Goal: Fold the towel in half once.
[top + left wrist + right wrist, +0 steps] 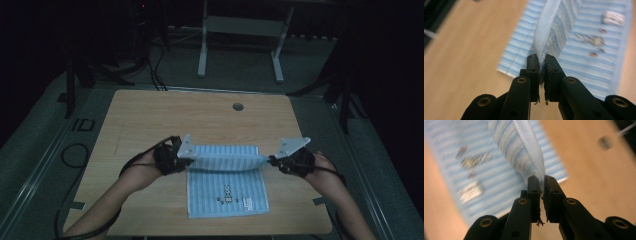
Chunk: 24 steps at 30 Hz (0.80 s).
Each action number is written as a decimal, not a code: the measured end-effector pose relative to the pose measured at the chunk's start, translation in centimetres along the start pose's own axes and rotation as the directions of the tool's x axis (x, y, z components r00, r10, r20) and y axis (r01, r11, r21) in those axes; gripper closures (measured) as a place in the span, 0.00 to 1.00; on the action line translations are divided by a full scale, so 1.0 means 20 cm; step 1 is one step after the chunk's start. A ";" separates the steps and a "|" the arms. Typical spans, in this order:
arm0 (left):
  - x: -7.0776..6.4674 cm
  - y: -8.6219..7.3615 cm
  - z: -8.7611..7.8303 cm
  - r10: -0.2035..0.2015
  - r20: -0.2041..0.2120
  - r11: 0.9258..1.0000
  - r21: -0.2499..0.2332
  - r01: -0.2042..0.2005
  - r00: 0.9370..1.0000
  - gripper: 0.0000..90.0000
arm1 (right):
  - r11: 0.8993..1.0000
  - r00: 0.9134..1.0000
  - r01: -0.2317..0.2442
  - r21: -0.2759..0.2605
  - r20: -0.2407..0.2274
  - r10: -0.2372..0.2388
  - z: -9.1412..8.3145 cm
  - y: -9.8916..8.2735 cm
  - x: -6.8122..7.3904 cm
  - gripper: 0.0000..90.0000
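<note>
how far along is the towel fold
Partway. Done: the left tool and right tool are each shut on a corner of the striped towel. In hand: its far edge hangs lifted between them over the part lying flat on the table. Left: lay that edge down and let go.

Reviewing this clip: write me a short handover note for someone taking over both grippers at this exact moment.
Left gripper: shut on one corner of the striped towel.
Right gripper: shut on the opposite corner of the same edge.
Towel: near part lies flat on the wooden table, printed label showing; the held edge is lifted and stretched between the grippers.
Done: both corners gripped, fold begun.
Left: probably carry the held edge over to the near edge, lay it down, release.
</note>
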<state>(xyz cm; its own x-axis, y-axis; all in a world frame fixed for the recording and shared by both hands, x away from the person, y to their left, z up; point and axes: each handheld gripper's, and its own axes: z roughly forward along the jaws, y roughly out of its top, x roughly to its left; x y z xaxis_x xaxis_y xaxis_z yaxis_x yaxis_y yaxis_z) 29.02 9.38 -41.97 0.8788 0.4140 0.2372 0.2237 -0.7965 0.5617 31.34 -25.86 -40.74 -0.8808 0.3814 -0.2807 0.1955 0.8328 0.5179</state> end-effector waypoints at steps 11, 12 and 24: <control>-0.26 -0.20 0.21 -0.010 0.107 0.998 0.069 0.002 0.994 0.92 | 0.997 0.991 -0.016 0.075 -0.129 0.025 0.17 -0.22 0.25 0.93; -0.27 -0.21 0.22 -0.010 0.133 0.997 0.080 -0.001 0.991 0.91 | 0.997 0.989 -0.020 0.078 -0.144 0.031 0.18 -0.24 0.25 0.92; -0.36 -0.21 0.20 0.007 0.205 0.993 0.110 -0.030 0.979 0.65 | 0.996 0.981 -0.037 0.079 -0.187 0.051 0.12 -0.34 0.31 0.71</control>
<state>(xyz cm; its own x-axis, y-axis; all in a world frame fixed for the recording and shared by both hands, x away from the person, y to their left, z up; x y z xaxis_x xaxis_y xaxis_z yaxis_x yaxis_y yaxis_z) 23.44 8.00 -49.23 0.9481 0.3092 0.0741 0.2417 -0.8524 0.4637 25.50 -28.20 -47.94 -0.9347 0.3416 -0.0981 0.2611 0.8473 0.4624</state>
